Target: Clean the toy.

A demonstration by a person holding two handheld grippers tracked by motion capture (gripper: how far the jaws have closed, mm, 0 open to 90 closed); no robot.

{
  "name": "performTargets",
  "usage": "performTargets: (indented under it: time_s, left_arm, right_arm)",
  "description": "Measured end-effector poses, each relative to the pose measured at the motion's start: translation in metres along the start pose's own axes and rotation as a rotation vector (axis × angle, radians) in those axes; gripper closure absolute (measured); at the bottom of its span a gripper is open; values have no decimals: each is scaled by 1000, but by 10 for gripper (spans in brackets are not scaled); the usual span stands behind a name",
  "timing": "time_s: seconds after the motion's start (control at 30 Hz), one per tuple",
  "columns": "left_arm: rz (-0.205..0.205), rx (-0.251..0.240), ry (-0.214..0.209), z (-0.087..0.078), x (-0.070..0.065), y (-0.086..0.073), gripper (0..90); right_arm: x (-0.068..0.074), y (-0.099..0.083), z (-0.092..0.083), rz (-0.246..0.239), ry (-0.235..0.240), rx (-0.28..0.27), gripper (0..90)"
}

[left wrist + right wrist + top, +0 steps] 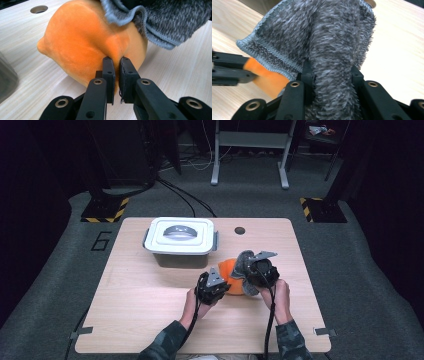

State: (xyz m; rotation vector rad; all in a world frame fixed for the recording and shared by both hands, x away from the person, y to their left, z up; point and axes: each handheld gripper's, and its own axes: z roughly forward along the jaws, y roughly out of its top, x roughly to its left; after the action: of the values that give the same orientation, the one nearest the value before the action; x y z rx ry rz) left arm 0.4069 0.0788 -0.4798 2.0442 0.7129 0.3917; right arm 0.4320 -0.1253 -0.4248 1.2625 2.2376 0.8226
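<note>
An orange plush toy is pinched by the left gripper, a grey cloth over it is clamped by the right gripper, with bare table around.

1. I saw the box standing on the table, toward its far left, lid on.
2. The hole lay right of the box, near the far edge.
3. The plush sat on the table just before the box's right corner.
4. The cloth lay over the plush's right side.
5. My left gripper was at the plush's near left; my right gripper was right of it, at the cloth.
</note>
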Motion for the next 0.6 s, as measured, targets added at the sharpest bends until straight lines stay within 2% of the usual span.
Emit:
performTargets:
  time_s: [0.33, 0.43, 0.6]
  left_arm:
    - [-9, -1, 6, 1, 1, -1, 836]
    - [-18, 2, 7, 1, 2, -2, 835]
    - [-15, 6, 10, 2, 4, -4, 833]
  right_arm:
    - [-25, -16, 7, 68, -29, 27, 665]
    - [-31, -22, 13, 80, -63, 54, 665]
    - [-40, -33, 27, 102, -65, 92, 666]
